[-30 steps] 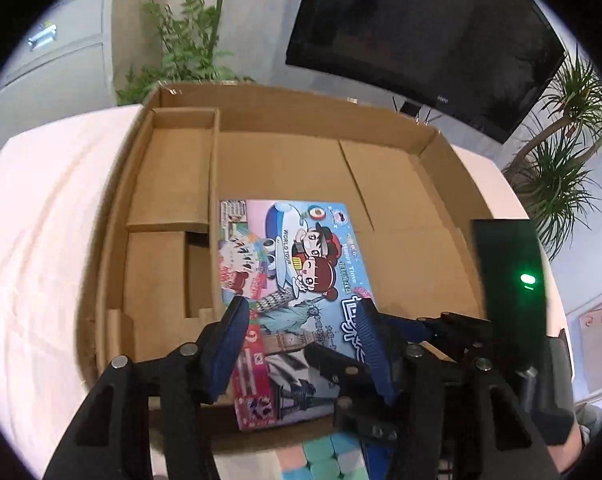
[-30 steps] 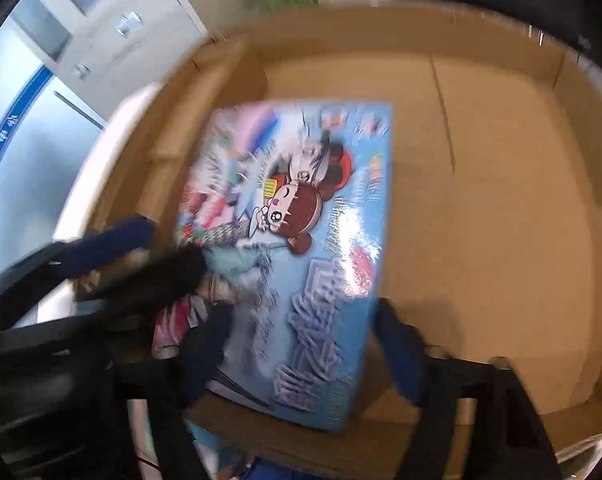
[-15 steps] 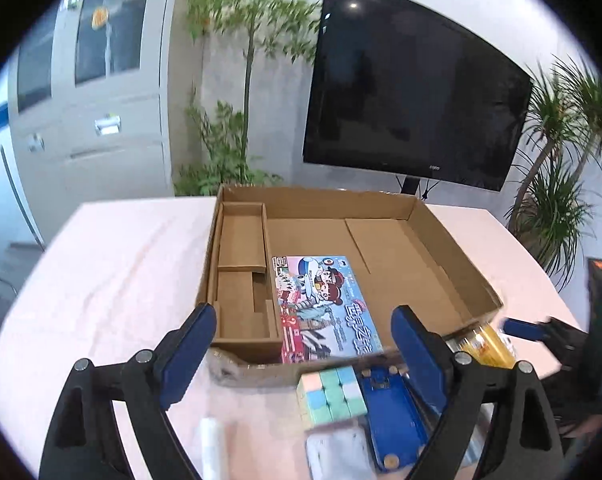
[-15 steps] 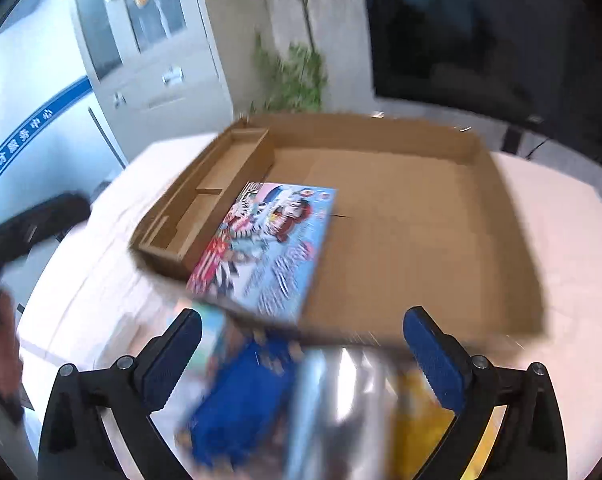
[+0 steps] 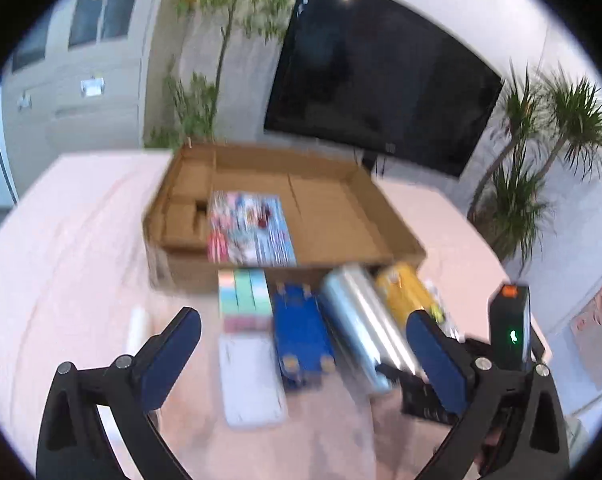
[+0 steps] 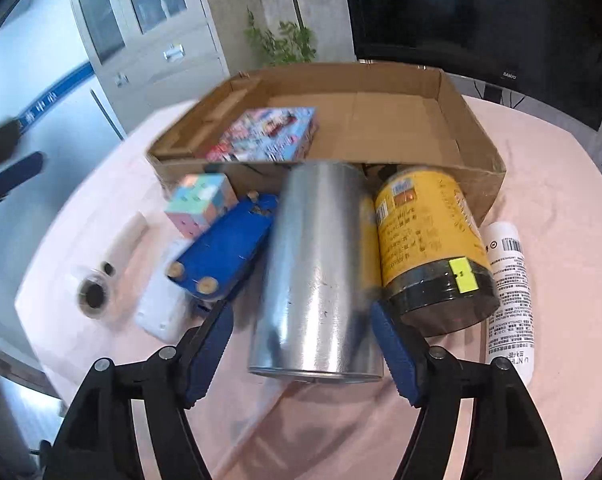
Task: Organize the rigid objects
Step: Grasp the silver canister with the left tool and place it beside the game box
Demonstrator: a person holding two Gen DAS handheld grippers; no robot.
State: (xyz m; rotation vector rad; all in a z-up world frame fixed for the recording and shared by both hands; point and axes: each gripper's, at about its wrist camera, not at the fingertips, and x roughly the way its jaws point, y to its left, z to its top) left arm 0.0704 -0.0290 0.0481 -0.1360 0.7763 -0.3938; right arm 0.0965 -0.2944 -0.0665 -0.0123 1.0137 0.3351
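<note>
From the left wrist view, the left hand-held gripper [image 5: 299, 334] hangs with its jaws spread wide and nothing between them, above the pink surface [image 5: 73, 240]. The cardboard box [image 5: 329, 216] sits beyond it, and only one item lies inside: a colourful game box [image 5: 249, 228], flat against the left divider. The rest waits outside the box's near wall: a pastel cube [image 5: 245, 294], a blue toy [image 5: 301, 332], a silver can [image 5: 361, 320] lying on its side, a yellow can [image 5: 407, 292] and a flat white case [image 5: 251, 380]. This view is blurred, so finer detail is hard to tell.

From the right wrist view, the right hand-held gripper [image 6: 301, 344] is also open and empty. Its blue pads flank the near end of the silver can [image 6: 317, 268], but I cannot tell whether they touch it. The yellow can [image 6: 429, 248] lies touching it on the right, a white tube [image 6: 509, 292] further right, and the blue toy [image 6: 225, 248] and pastel cube [image 6: 201, 204] to the left. A small white device [image 6: 113, 264] lies apart.

To my eye the job is barely begun: one item is packed, and the silver can looks like the next pick.
</note>
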